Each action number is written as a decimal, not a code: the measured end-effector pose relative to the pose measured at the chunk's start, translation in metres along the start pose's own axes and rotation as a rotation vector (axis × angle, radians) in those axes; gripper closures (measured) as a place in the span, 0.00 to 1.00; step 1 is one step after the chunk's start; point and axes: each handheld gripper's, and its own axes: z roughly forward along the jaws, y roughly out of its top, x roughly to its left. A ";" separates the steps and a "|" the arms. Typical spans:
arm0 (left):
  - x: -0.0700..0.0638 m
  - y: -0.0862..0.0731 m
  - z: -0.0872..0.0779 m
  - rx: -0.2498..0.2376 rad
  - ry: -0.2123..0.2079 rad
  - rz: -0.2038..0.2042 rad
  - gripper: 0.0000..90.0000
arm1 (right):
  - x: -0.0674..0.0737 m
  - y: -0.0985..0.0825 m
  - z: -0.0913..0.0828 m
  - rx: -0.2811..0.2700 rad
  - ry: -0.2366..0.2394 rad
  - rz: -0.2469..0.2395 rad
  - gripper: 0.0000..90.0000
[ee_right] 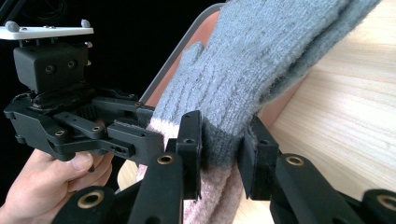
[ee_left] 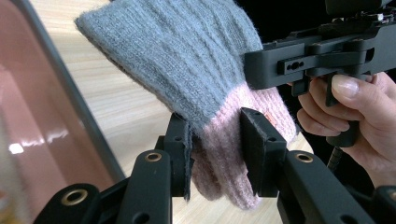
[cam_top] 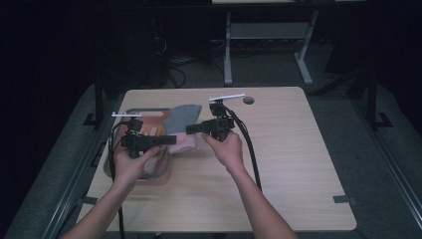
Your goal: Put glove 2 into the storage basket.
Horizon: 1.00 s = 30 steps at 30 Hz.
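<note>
A knitted glove (cam_top: 183, 117), grey with a pink cuff, hangs between both grippers above the left part of the wooden table. In the high view my left gripper (cam_top: 171, 140) reaches in from the left and my right gripper (cam_top: 190, 129) from the right, tips close together. In the left gripper view my left gripper (ee_left: 217, 128) is shut on the pink cuff (ee_left: 224, 154), with the grey part of the glove (ee_left: 187, 51) spreading up and away. In the right gripper view my right gripper (ee_right: 223, 135) is shut on the glove (ee_right: 252, 60) where grey meets pink.
A pink tray with a grey rim (cam_top: 164, 173) lies under the left hand, near the table's left edge. A round cable hole (cam_top: 248, 100) sits at the table's far side. Bare wood (cam_top: 288, 159) spreads to the right. Another table's legs (cam_top: 228, 50) stand beyond.
</note>
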 end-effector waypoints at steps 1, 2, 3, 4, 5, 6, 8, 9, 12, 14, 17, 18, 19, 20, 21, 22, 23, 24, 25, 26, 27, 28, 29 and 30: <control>0.001 0.000 -0.002 0.000 0.002 0.002 0.73 | 0.001 0.000 0.002 0.004 0.002 0.002 0.80; 0.002 0.000 -0.003 -0.002 0.003 -0.001 0.73 | 0.002 0.001 0.003 0.006 0.004 0.003 0.80; 0.003 0.000 -0.004 -0.002 0.004 0.001 0.73 | 0.002 0.001 0.005 0.008 0.003 -0.005 0.80; 0.004 0.000 -0.006 -0.005 0.004 -0.003 0.73 | 0.003 0.002 0.006 0.010 0.004 -0.005 0.80; 0.004 0.000 -0.007 -0.006 0.007 -0.007 0.73 | 0.005 0.003 0.008 0.011 0.004 -0.006 0.80; 0.005 0.000 -0.009 -0.006 0.009 -0.006 0.73 | 0.006 0.004 0.009 0.013 0.006 -0.005 0.80; 0.006 0.000 -0.011 -0.007 0.012 -0.008 0.73 | 0.007 0.005 0.012 0.014 0.006 -0.009 0.80; 0.007 -0.001 -0.012 -0.007 0.012 -0.007 0.73 | 0.008 0.005 0.013 0.015 0.009 -0.007 0.80; 0.009 -0.001 -0.015 -0.006 0.016 -0.008 0.73 | 0.008 0.006 0.017 0.022 0.014 -0.006 0.80; 0.010 -0.001 -0.017 -0.010 0.019 -0.011 0.73 | 0.009 0.006 0.019 0.023 0.014 -0.005 0.80; 0.012 -0.001 -0.020 -0.013 0.022 -0.006 0.73 | 0.012 0.008 0.022 0.026 0.014 -0.013 0.80; 0.012 -0.001 -0.021 -0.014 0.022 -0.006 0.73 | 0.013 0.008 0.023 0.027 0.014 -0.014 0.80; 0.012 -0.001 -0.023 -0.013 0.023 -0.002 0.73 | 0.014 0.009 0.023 0.028 0.015 -0.014 0.80; 0.013 -0.001 -0.024 -0.015 0.024 -0.001 0.73 | 0.015 0.010 0.024 0.031 0.016 -0.016 0.80; 0.013 0.000 -0.025 -0.013 0.026 0.000 0.73 | 0.015 0.010 0.025 0.030 0.015 -0.018 0.80; 0.013 0.000 -0.026 -0.014 0.028 0.001 0.73 | 0.016 0.011 0.026 0.031 0.015 -0.022 0.80; 0.014 0.000 -0.027 -0.015 0.028 0.000 0.73 | 0.017 0.011 0.027 0.034 0.015 -0.022 0.80; 0.014 0.000 -0.028 -0.015 0.028 0.001 0.73 | 0.018 0.012 0.028 0.034 0.014 -0.025 0.80; 0.015 0.000 -0.029 -0.014 0.031 0.001 0.73 | 0.019 0.012 0.028 0.036 0.015 -0.026 0.80; 0.015 0.000 -0.030 -0.014 0.033 -0.001 0.73 | 0.019 0.012 0.030 0.035 0.017 -0.027 0.80; 0.015 0.000 -0.031 -0.011 0.035 0.000 0.73 | 0.019 0.012 0.030 0.038 0.017 -0.025 0.80; 0.015 0.001 -0.032 -0.010 0.038 0.000 0.73 | 0.020 0.013 0.032 0.039 0.017 -0.030 0.80; 0.015 0.001 -0.033 -0.011 0.040 -0.002 0.73 | 0.020 0.013 0.032 0.039 0.021 -0.026 0.80; 0.015 0.001 -0.034 -0.007 0.042 -0.001 0.73 | 0.021 0.013 0.033 0.038 0.020 -0.030 0.80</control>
